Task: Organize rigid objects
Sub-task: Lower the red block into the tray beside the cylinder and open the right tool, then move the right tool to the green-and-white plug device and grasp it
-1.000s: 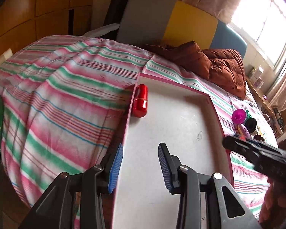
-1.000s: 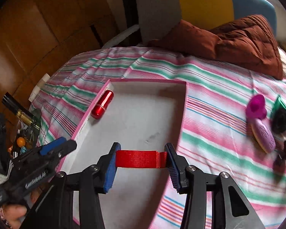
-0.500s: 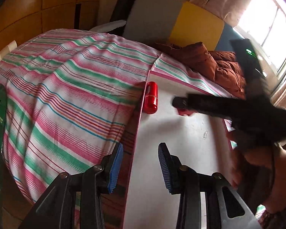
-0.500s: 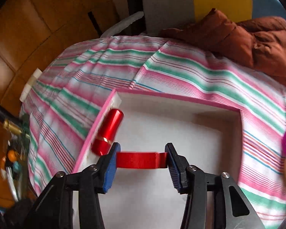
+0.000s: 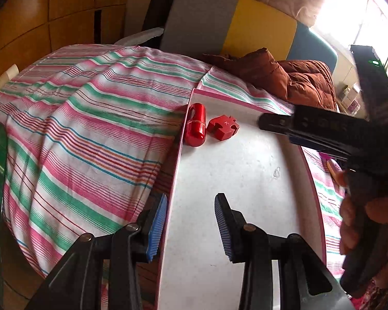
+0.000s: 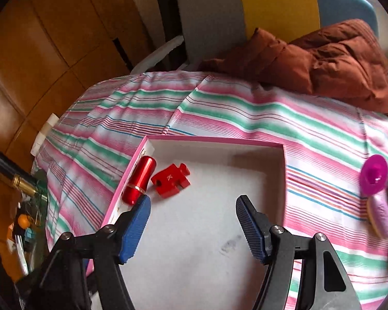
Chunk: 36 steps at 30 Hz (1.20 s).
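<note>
The red puzzle piece lies flat in the pink-rimmed tray's far left corner, just beside, perhaps touching, the red cylinder along the left wall. The right gripper hangs over the tray floor, jaws opening with nothing between them. The left gripper straddles the tray's left rim, jaws apart.

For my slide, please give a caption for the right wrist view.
Right gripper, jaws opening and empty, above the pink-rimmed box holding a red puzzle piece beside a red cylinder.
</note>
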{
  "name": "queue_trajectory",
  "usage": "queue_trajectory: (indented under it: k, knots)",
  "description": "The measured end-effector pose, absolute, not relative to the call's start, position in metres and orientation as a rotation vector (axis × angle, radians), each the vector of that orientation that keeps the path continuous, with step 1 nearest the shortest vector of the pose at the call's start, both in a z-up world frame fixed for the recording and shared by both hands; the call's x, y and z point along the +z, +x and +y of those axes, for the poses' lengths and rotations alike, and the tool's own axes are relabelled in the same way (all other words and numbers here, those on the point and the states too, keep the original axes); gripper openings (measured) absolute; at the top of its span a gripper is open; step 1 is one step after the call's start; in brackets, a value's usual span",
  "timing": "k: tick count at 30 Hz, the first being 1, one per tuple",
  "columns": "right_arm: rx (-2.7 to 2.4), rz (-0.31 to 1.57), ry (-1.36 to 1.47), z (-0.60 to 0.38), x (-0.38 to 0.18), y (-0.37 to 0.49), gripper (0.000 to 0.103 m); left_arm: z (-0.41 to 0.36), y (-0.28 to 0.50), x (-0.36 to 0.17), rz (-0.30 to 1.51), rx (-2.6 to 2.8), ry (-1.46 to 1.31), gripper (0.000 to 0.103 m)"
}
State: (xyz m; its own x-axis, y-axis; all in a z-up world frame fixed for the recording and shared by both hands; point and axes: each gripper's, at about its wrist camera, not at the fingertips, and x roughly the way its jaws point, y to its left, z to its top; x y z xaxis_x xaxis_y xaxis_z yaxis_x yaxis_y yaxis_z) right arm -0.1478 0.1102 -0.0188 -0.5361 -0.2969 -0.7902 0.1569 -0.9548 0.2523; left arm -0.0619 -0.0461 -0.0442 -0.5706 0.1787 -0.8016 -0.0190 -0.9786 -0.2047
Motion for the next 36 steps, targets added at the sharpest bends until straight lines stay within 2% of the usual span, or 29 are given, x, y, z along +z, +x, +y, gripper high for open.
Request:
queue_trajectory:
  k: [5,10,23,32,36]
  knots:
    - [-2.568,-0.132,1.364,0.119,-0.013,-0.127,0.069,-0.045,-0.059,-0.038,-0.282,2.681,-1.354,0.038]
    - [-2.607,-0.054,1.386,0.137,-0.014,-0.103,0.069,-0.035,-0.052,-0.03,-0.228,2.695,-1.302,0.038]
    - [-2.765,-0.044,1.432,0.217,-0.031,-0.043,0.069,0.016,-0.023,-0.015,-0.123,2.501,-1.165,0.038]
    - [-2.941,-0.08,1.504,0.306,-0.031,0.0,0.07,0.055,-0.001,-0.011,-0.038,2.414,-1.119,0.038]
    - [-3.142,-0.032,1.485,0.351,-0.023,0.003,0.07,0.065,0.004,-0.01,-0.034,2.394,-1.117,0.038]
